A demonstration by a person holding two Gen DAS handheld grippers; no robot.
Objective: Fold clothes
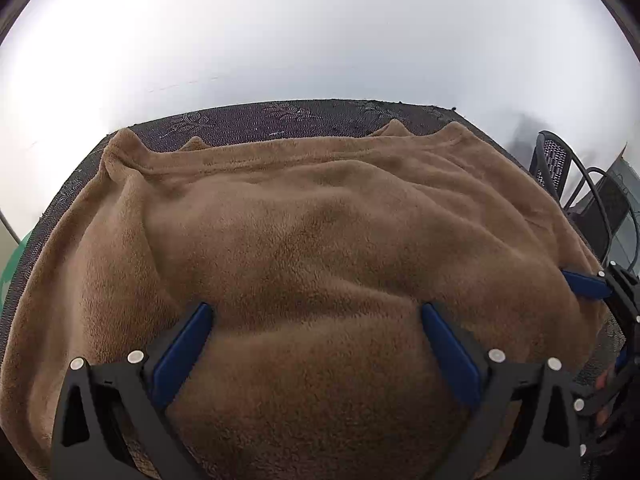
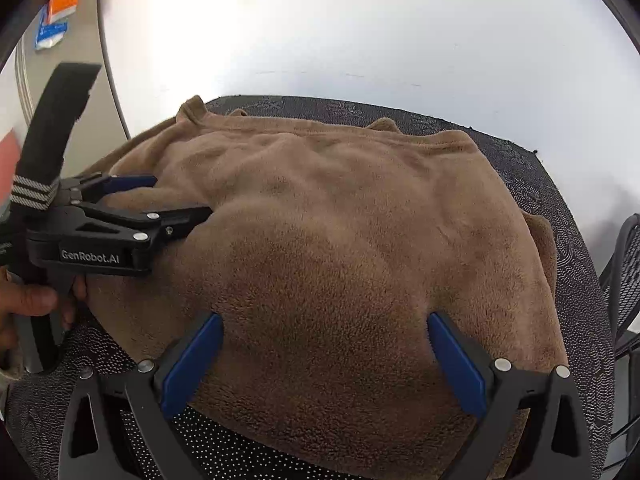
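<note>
A brown fleece garment (image 1: 320,220) lies spread over a dark patterned table (image 1: 280,118), its hemmed edge toward the far side. My left gripper (image 1: 316,314) stands open low over the near part of the fleece, blue pads wide apart. In the right wrist view the same garment (image 2: 340,220) fills the table (image 2: 520,152). My right gripper (image 2: 324,324) is open over the garment's near edge. The left gripper (image 2: 176,198) shows at the left, held by a hand (image 2: 28,300), its fingers spread against the fleece. One blue finger (image 1: 586,286) of the right gripper shows at the garment's right edge.
A black mesh chair (image 1: 560,164) stands past the table's right side, seen again as a chair (image 2: 624,264) at the frame edge. A white wall (image 1: 320,40) rises behind the table. Something green (image 1: 12,256) sits at the left. Orange and blue packets (image 2: 56,12) lie at the far left.
</note>
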